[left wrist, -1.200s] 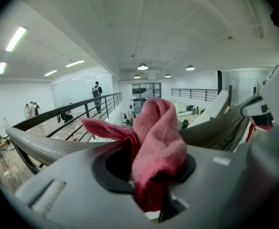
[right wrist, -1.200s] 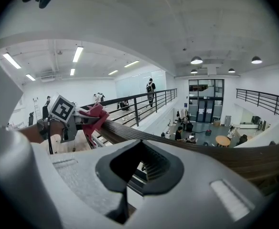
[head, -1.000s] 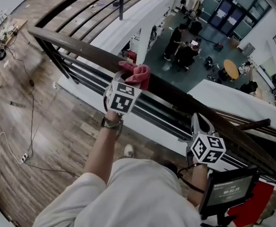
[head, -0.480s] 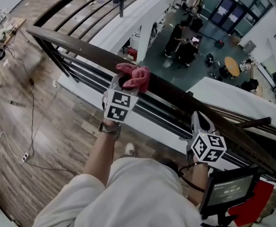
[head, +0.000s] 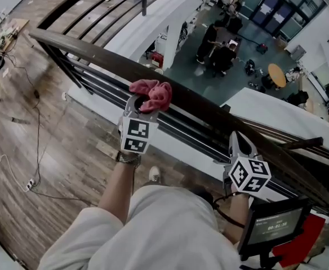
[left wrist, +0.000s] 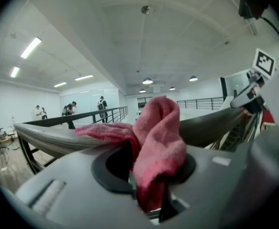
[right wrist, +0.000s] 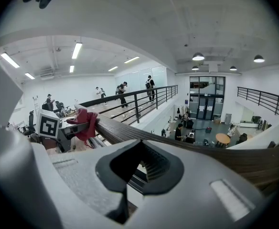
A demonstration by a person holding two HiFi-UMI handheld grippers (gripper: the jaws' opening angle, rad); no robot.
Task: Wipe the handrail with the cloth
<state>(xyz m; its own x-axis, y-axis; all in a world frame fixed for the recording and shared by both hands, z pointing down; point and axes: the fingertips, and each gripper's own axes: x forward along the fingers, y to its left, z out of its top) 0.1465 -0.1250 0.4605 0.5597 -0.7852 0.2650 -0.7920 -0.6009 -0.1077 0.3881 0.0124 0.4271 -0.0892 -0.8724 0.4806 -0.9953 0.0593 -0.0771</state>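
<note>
1. L gripper [head: 142,107] is gripping the pink cloth [head: 152,94]. In the left gripper view its jaws are pressing on the cloth's lower fold, and the rest is bunching up above them.
2. Cloth is lying on top of the dark wooden handrail [head: 91,52], w/ one flap spreading left along it.
3. R gripper [head: 239,145] is holding nothing. Its jaws are meeting, w/ only the shaped hole showing btw them.
4. R gripper is pointing at the handrail further right, well apart from the cloth. Whether its tip is touching the wood, I cannot tell.
5. Beyond the handrail, people [head: 218,49] are gathering on the lower floor.
6. A screen [head: 271,224] is sitting just beside the R gripper, at bottom right.
</note>
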